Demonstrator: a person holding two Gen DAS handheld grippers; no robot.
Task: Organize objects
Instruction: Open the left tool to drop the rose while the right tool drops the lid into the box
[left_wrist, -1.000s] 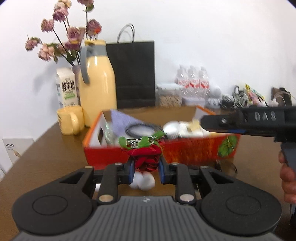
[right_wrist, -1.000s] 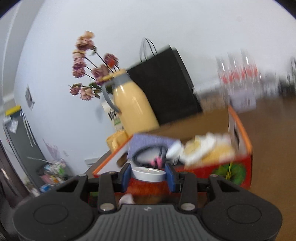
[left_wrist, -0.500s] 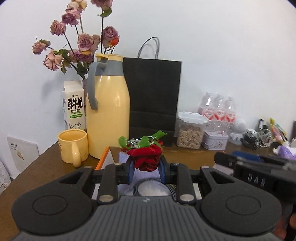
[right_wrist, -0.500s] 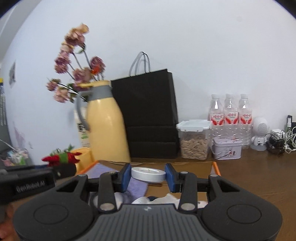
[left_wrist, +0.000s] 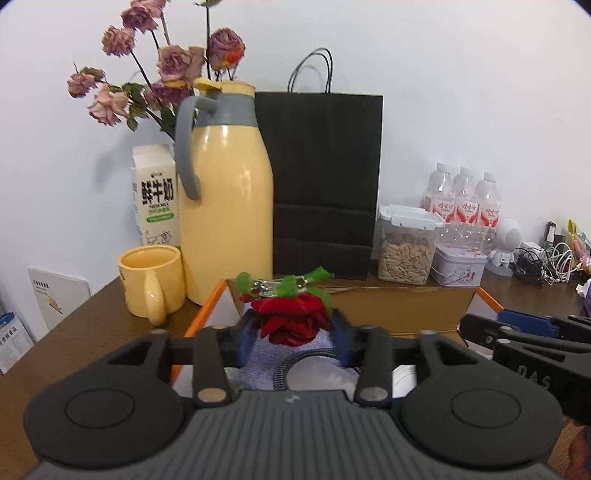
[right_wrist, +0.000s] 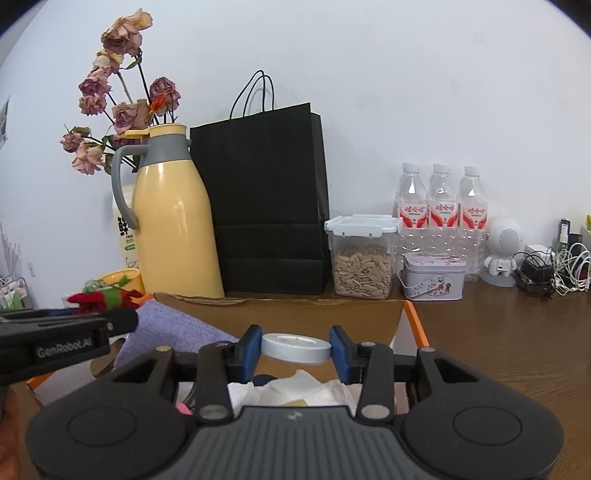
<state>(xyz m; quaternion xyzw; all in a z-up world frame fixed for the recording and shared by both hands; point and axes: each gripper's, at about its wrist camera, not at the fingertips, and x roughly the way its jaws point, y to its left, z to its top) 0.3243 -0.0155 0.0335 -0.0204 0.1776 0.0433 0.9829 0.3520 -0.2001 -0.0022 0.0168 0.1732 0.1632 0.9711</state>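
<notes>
My left gripper (left_wrist: 293, 338) is shut on a red rose hair clip (left_wrist: 290, 321) with green leaves and holds it above the open orange box (left_wrist: 207, 314). My right gripper (right_wrist: 295, 352) is shut on a white tape roll (right_wrist: 295, 347) above the same box (right_wrist: 413, 317). In the right wrist view the left gripper with the rose clip (right_wrist: 99, 297) is at the left. In the left wrist view the right gripper's body is at the right edge. The box holds a lavender cloth (right_wrist: 166, 328), a black coiled cable (left_wrist: 295, 363) and white items (right_wrist: 303, 391).
A yellow thermos (left_wrist: 225, 192), yellow mug (left_wrist: 151, 280), milk carton (left_wrist: 155, 195) and dried roses (left_wrist: 162, 66) stand behind the box at left. A black paper bag (left_wrist: 325, 181), seed container (left_wrist: 406, 247), tin (left_wrist: 458, 264), water bottles (left_wrist: 461, 203) and cables (left_wrist: 546, 258) line the back wall.
Both grippers rose and moved forward over the box, each keeping its object. The views now look level at the back wall instead of down at the box front.
</notes>
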